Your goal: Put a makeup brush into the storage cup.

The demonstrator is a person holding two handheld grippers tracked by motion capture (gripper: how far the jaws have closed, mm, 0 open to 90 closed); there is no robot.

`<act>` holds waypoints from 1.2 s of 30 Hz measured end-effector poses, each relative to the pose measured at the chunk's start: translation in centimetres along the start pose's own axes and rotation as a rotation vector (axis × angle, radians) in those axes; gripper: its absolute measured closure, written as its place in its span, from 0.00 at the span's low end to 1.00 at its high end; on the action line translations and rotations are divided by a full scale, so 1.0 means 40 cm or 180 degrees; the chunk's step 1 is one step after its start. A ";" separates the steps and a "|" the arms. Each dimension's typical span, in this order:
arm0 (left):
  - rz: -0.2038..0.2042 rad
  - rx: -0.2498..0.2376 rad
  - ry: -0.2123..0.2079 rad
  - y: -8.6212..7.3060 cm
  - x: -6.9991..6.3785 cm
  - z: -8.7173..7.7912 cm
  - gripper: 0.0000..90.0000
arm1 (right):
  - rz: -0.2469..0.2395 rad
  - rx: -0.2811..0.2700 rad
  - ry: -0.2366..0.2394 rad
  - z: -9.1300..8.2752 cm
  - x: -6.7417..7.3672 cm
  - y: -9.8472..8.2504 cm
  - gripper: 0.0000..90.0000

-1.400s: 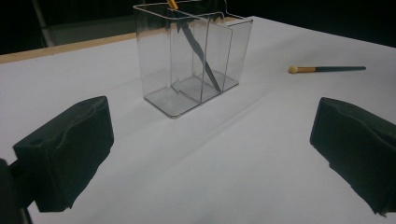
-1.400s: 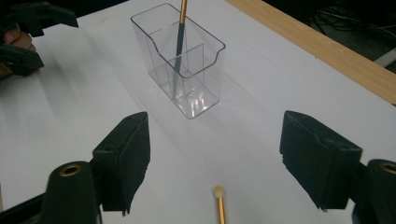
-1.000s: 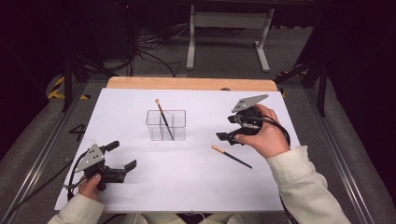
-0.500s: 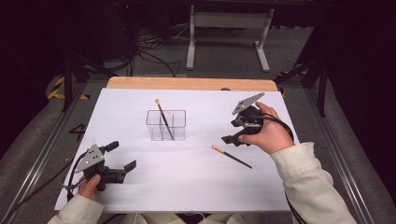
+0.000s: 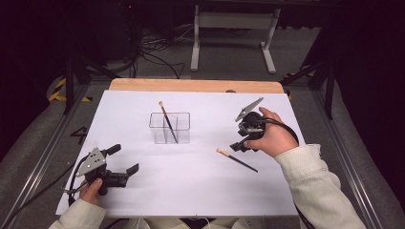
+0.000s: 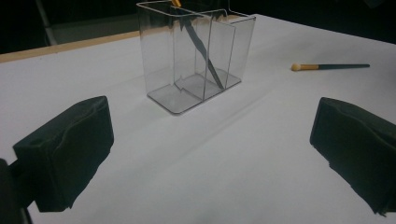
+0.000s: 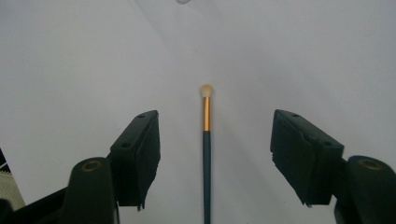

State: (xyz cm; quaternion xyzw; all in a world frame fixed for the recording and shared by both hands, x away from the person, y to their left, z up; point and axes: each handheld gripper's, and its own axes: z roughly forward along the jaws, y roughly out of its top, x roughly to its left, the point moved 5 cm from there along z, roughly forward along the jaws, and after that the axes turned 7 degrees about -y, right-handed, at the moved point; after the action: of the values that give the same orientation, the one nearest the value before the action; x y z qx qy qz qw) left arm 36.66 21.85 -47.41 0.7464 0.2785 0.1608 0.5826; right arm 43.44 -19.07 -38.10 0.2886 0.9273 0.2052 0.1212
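Brush (image 7: 206, 140) lying flat toward the tabletop's right edge, between my right gripper's (image 7: 212, 158) jaws, which have just been closing but don't touch it. My left gripper (image 5: 122, 162), near the front-left corner, stands wide open, holding nothing. Second brush (image 5: 167, 123) leans in the clear holder (image 5: 184, 129) mid-table.

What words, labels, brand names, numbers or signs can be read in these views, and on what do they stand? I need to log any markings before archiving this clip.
None: no readable text.
The clear organizer, the brush standing in it, the brush lying on the table, the white table cover and both grippers, left and right, show no lettering.
Yellow-black hazard striping marks the floor; it carries no words.
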 end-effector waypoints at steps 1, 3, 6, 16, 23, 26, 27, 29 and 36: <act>0.0002 -0.0001 -0.0004 0.000 0.000 0.000 0.00 | -0.0002 0.0024 0.0004 0.003 0.000 -0.002 0.39; -0.0002 -0.0003 -0.0010 0.000 -0.001 0.000 0.00 | -0.0001 0.0082 0.0016 0.011 0.000 -0.008 0.41; 0.0011 -0.0013 -0.0011 0.001 -0.001 -0.001 0.00 | -0.0001 0.0155 0.0020 0.025 0.001 -0.017 0.41; 0.0037 -0.0043 -0.0016 0.004 -0.002 -0.003 0.00 | -0.0037 0.0347 0.0054 0.066 0.010 -0.034 0.43; 0.0037 -0.0113 -0.0024 0.006 -0.005 -0.003 0.00 | -0.0065 0.0451 0.0069 0.088 0.018 -0.039 0.45; 0.0041 -0.0138 -0.0024 0.007 -0.006 -0.002 0.00 | -0.0067 0.0505 0.0087 0.098 0.021 -0.041 0.48; 0.0037 -0.0152 -0.0021 0.007 -0.006 -0.001 0.00 | -0.0081 0.0538 0.0099 0.101 0.022 -0.043 0.49; 0.0044 -0.0152 -0.0023 0.008 -0.005 -0.001 0.00 | -0.0089 0.0599 0.0119 0.108 0.023 -0.048 0.51; 0.0051 -0.0104 -0.0010 0.005 -0.005 -0.001 0.00 | -0.0106 0.0759 0.0120 0.135 0.027 -0.062 0.56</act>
State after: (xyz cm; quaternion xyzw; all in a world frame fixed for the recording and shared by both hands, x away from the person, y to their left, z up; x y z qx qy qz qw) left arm 36.53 21.72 -47.19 0.7393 0.2689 0.1688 0.5938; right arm 43.21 -18.62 -44.14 0.2816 0.9519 0.0969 0.0720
